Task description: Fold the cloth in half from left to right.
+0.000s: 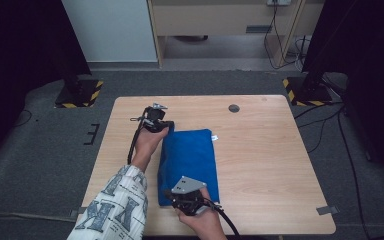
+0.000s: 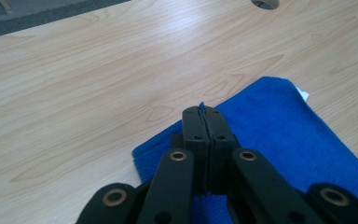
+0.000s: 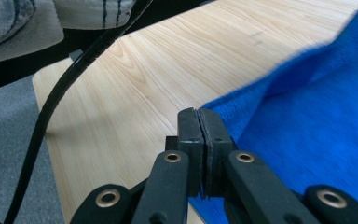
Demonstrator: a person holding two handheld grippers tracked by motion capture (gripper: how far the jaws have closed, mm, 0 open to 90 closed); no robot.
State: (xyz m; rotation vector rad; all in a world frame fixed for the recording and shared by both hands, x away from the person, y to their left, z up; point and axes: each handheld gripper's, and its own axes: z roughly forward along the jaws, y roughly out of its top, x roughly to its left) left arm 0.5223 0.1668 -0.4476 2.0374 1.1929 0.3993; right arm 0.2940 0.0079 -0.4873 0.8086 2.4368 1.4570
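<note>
Right gripper (image 1: pixel 187 197) fingers pinch the blue cloth's (image 1: pixel 190 160) near corner, left gripper (image 1: pixel 156 121) pinches its far one (long axis running away across the worktop (image 1: pixel 270 150))

High view overhead; gripper views close on towel (image 1: pixel 190 160).

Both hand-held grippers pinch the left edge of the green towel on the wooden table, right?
Not green: the towel is blue, as the high view shows. The rest stands: the left hand-held gripper and right hand-held gripper pinch its left edge on the wooden table.
</note>
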